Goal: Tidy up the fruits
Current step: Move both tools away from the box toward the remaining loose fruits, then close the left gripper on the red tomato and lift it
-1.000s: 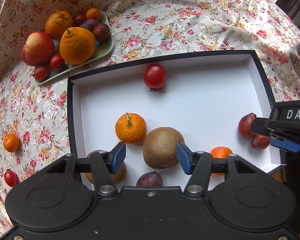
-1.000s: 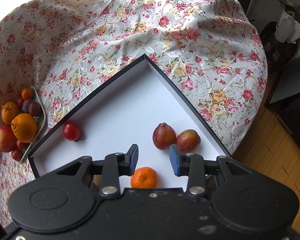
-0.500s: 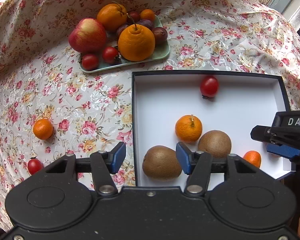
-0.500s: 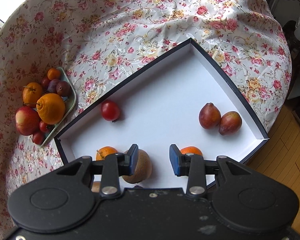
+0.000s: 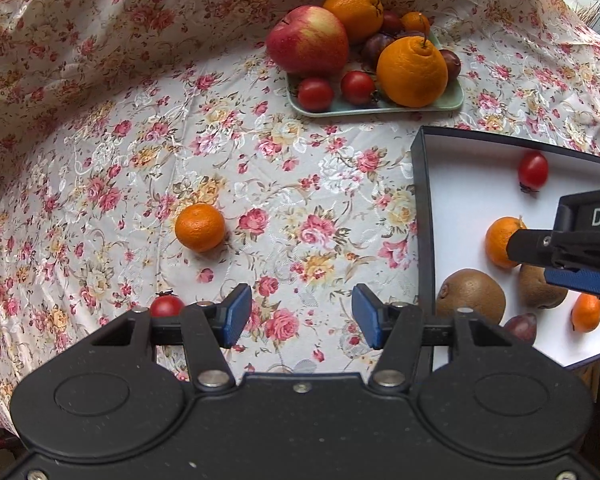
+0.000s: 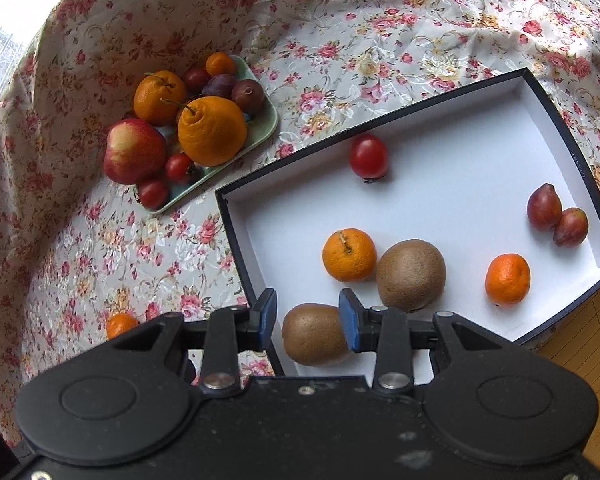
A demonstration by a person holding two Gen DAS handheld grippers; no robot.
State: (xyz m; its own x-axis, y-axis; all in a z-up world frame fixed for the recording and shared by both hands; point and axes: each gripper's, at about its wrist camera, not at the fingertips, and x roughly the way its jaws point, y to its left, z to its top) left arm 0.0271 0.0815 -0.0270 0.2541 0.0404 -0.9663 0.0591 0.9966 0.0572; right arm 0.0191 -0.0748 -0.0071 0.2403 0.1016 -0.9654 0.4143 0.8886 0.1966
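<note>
cherry tomato (image 5: 166,306) half hidden behind left gripper (image 5: 302,316), plum (image 5: 521,327) partly hidden

from the left wrist, the right gripper (image 5: 580,276) covers part of a mandarin (image 5: 498,242) and a kiwi (image 5: 538,286) behind it. the left gripper (image 5: 296,316) half hides a cherry tomato (image 5: 166,306) beside its left finger. the box (image 5: 422,216) runs off frame.
</note>
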